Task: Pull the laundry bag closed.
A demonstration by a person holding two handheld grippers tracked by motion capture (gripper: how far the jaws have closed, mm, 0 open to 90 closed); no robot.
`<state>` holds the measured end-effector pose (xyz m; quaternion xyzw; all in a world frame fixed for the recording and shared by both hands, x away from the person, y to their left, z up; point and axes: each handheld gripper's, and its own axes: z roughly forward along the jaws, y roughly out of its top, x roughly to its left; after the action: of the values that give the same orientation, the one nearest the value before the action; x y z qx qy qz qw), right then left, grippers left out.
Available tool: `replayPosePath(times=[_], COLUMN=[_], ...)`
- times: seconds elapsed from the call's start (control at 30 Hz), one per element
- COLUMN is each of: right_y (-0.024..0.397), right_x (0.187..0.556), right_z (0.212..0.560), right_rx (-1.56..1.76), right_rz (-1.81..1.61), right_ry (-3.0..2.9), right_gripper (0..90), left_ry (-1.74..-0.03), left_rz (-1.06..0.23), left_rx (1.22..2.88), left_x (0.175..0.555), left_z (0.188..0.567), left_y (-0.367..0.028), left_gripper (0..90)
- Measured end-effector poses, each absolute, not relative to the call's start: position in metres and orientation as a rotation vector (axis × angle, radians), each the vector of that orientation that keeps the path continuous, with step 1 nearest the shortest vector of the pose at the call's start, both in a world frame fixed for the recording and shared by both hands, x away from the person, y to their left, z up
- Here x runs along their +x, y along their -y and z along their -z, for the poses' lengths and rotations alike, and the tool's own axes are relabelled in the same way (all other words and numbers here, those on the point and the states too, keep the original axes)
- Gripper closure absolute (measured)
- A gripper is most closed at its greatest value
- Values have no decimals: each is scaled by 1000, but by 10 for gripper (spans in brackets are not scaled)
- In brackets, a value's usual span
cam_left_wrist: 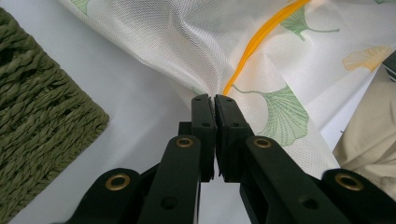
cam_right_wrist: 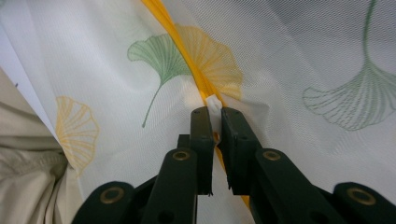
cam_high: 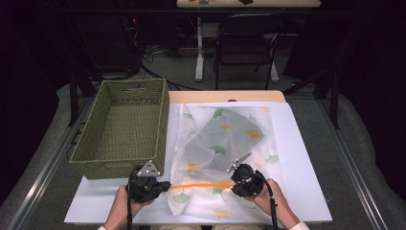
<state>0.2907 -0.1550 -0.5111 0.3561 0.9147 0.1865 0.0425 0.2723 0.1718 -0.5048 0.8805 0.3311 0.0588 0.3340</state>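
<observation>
Lying flat on the white counter beside the woven green basket, the white mesh laundry bag printed with ginkgo leaves was pinched at its edge by the left tongs, clamped tight, while the right tongs, slightly parted, straddled its white zipper pull on the orange zip.

grey item veiled inside mesh bag (identity unclear), basket cropped
</observation>
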Motion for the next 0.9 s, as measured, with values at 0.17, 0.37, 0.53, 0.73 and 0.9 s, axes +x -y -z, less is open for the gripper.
replayPosePath(times=[0.17, 0.37, 0.53, 0.73, 0.9], right_y=[159, 170, 181, 205, 227], right_x=[291, 288, 285, 282, 278], right_z=[510, 510, 510, 508, 513], right_rx=[1096, 1118, 1149, 1209, 1266], right_rz=[-535, -480, -426, -391, -357], right_ry=[-2798, -2774, -2736, -2682, -2655], right_gripper=[843, 845, 845, 845, 845], left_ry=[-877, -883, -891, -894, -900], left_rz=[-164, -175, -173, -169, -158], left_rx=[2296, 2312, 2308, 2318, 2325], left_x=[272, 273, 274, 275, 276], left_z=[504, 505, 505, 506, 508], left_y=[-174, -176, -178, -180, -180], left_gripper=[877, 878, 878, 877, 877])
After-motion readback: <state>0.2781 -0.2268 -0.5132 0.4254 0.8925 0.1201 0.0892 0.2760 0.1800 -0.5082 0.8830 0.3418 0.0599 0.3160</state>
